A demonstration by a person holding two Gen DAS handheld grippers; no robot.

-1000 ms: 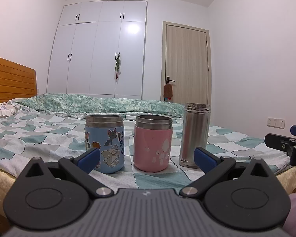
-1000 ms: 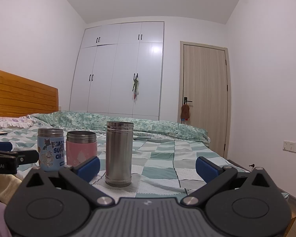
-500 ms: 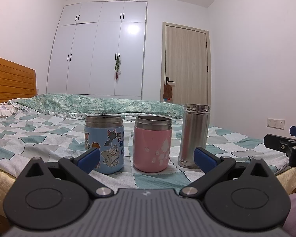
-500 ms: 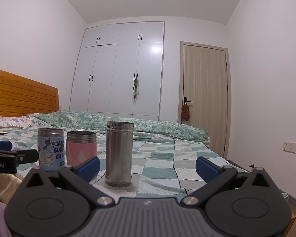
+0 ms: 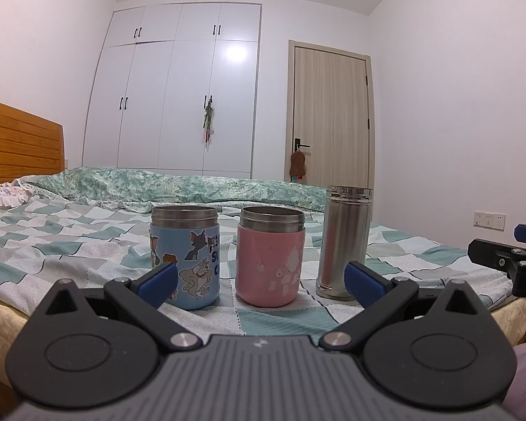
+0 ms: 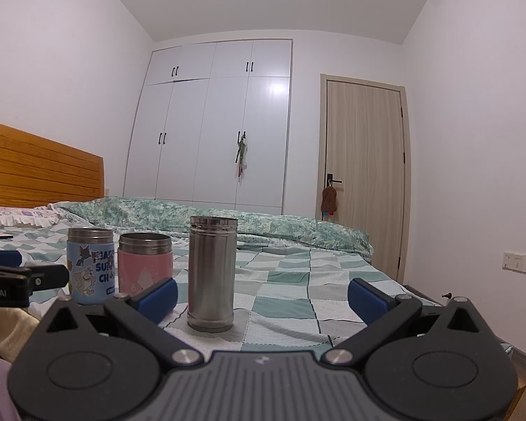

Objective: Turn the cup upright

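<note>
Three cups stand upright in a row on the bed's near edge: a blue cartoon cup (image 5: 184, 256), a pink cup (image 5: 270, 255) and a tall steel cup (image 5: 345, 240). They also show in the right wrist view: blue (image 6: 91, 266), pink (image 6: 145, 263), steel (image 6: 212, 273). My left gripper (image 5: 261, 279) is open and empty, just in front of the blue and pink cups. My right gripper (image 6: 263, 293) is open and empty, in front of the steel cup and slightly to its right. Each gripper's tip shows at the edge of the other's view.
The bed has a checked green and white cover (image 5: 70, 242) and a rumpled quilt (image 5: 193, 189) behind the cups. A wooden headboard (image 5: 17, 144) is at the left. A white wardrobe (image 5: 179, 87) and a door (image 5: 329, 119) stand beyond.
Almost nothing has changed; the left wrist view has shifted only very slightly, and the cups stand as before.
</note>
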